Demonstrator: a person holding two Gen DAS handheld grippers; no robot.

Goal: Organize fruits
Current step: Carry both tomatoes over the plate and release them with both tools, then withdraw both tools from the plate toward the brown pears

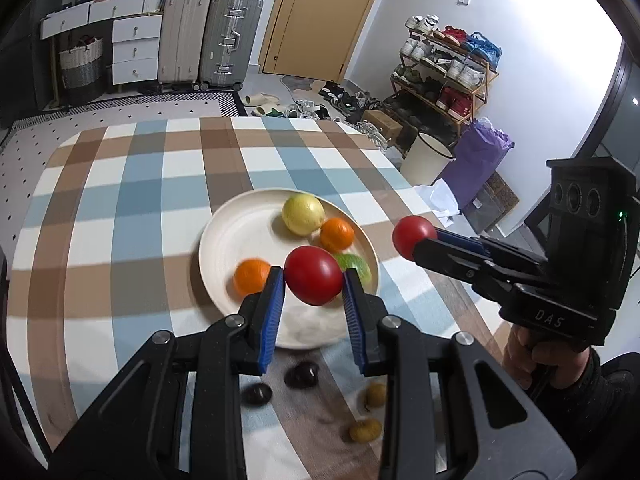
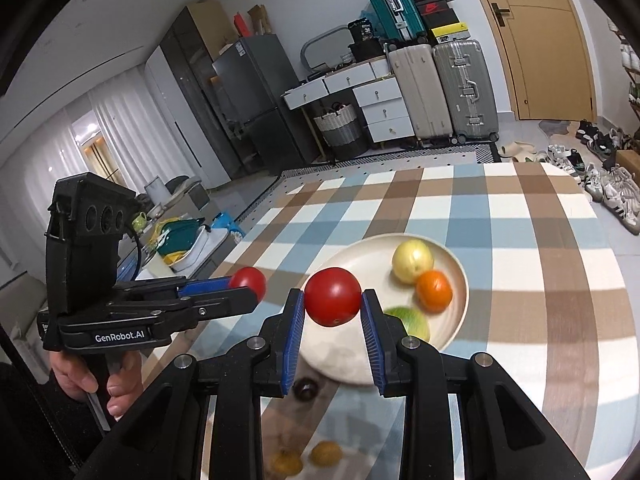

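While each tool grips one tomato, the left tool (image 1: 314, 280) with its tomato (image 1: 314, 275) hangs over the near rim of the plate (image 1: 224, 232); our right tool (image 2: 333, 300) and its tomato (image 2: 333, 297) hang beside that rim, so left is nearer.

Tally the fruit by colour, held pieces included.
Red, one in each tool: 2
Orange, on the plate: 2
Yellow: 1
Green: 1
Dark, on the cloth: 2
Tan: 2
Total: 10
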